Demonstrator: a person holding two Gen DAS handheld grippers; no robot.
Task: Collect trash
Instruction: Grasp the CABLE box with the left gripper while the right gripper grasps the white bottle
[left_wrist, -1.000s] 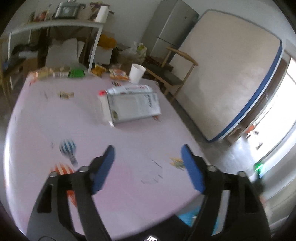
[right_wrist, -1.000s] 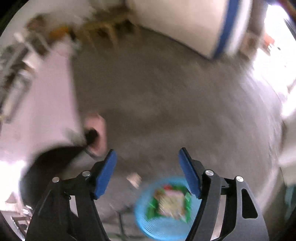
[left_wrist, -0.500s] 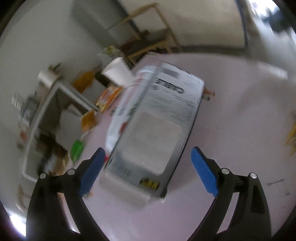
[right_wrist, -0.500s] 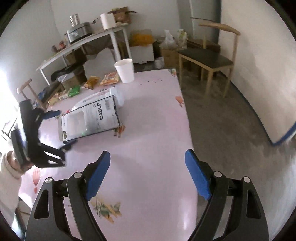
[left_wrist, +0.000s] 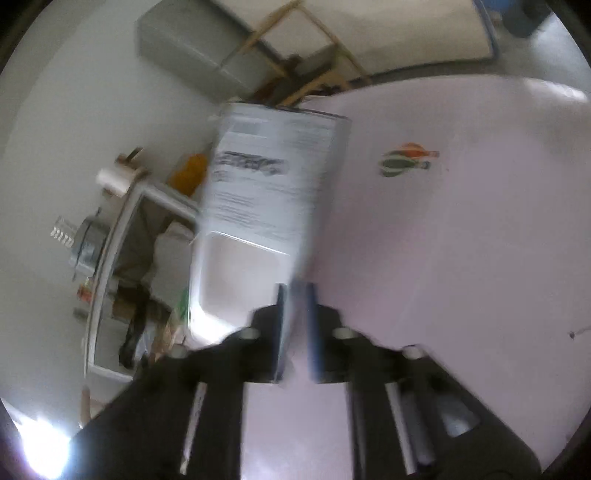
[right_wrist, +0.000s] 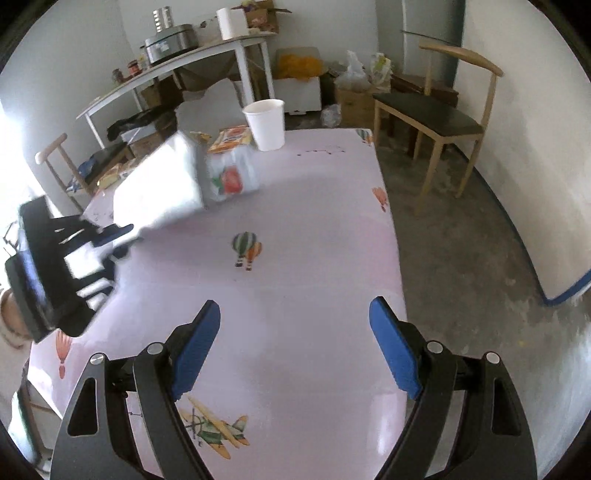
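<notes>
Over glossy pink tablecloth (right_wrist: 317, 221), left gripper (left_wrist: 295, 325) pinching flat printed carton (left_wrist: 269, 192)

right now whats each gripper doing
left gripper: shut on the corner of the flat cable box, jaws just closed.
right gripper: open, holding nothing.

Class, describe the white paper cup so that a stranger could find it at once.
Start at the pink printed tablecloth and look to its far edge. The white paper cup stands there upright, beside an orange snack packet; it alone is plain, round and open-topped.
</notes>
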